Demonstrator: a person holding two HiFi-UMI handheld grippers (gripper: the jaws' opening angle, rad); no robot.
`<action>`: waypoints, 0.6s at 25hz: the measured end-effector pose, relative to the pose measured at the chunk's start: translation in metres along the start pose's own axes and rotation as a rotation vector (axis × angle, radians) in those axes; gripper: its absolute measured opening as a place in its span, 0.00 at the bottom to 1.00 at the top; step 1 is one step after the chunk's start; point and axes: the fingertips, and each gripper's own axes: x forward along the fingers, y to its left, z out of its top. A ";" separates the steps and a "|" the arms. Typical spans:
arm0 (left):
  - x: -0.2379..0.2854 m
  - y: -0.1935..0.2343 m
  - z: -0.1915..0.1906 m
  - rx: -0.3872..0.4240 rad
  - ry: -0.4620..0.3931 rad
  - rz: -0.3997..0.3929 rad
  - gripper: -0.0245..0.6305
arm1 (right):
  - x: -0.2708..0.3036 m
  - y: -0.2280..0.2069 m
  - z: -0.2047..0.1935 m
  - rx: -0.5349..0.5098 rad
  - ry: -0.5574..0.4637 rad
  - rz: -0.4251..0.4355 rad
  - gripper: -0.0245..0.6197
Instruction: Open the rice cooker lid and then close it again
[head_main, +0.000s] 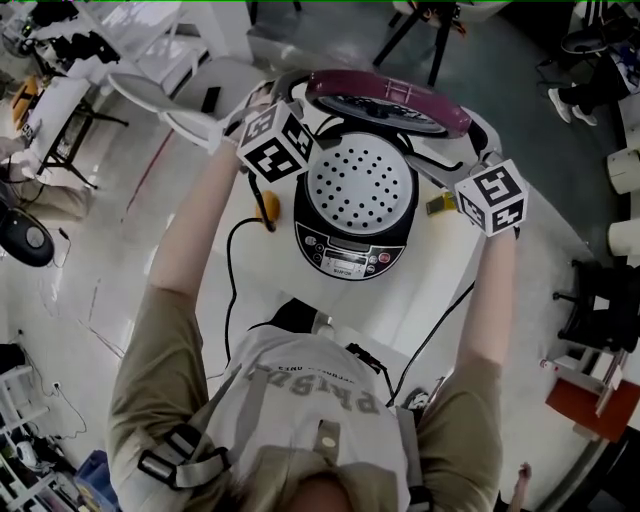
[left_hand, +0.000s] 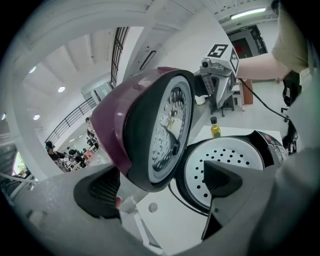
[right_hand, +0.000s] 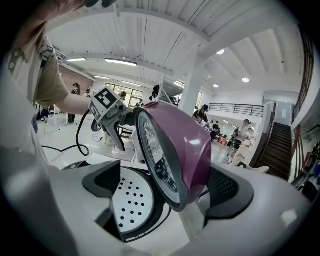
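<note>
The black rice cooker (head_main: 350, 255) stands on the white table (head_main: 430, 290), its purple lid (head_main: 390, 95) raised upright and the white perforated inner plate (head_main: 360, 185) exposed. My left gripper (head_main: 298, 98) sits at the lid's left edge and my right gripper (head_main: 462, 128) at its right edge. In the left gripper view the lid (left_hand: 150, 130) stands between the spread jaws of the left gripper (left_hand: 160, 187). In the right gripper view the lid (right_hand: 175, 150) likewise rises between the jaws of the right gripper (right_hand: 165, 187), its purple back close to the right-hand pad (right_hand: 225, 190). Both grippers are open.
A small bottle of yellow liquid (left_hand: 215, 128) stands on the table right of the cooker, and an orange object (head_main: 268, 207) lies to its left. A black power cable (head_main: 232, 290) runs off the table's front. Chairs, desks and people fill the room around.
</note>
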 end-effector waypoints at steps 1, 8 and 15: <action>-0.002 -0.003 -0.001 0.001 0.007 0.000 0.85 | -0.002 0.004 -0.001 -0.004 0.004 0.003 0.83; -0.019 -0.032 -0.012 0.009 0.056 -0.010 0.86 | -0.014 0.033 -0.013 -0.027 0.040 0.036 0.83; -0.035 -0.062 -0.026 0.026 0.108 -0.039 0.86 | -0.025 0.064 -0.029 -0.065 0.103 0.085 0.84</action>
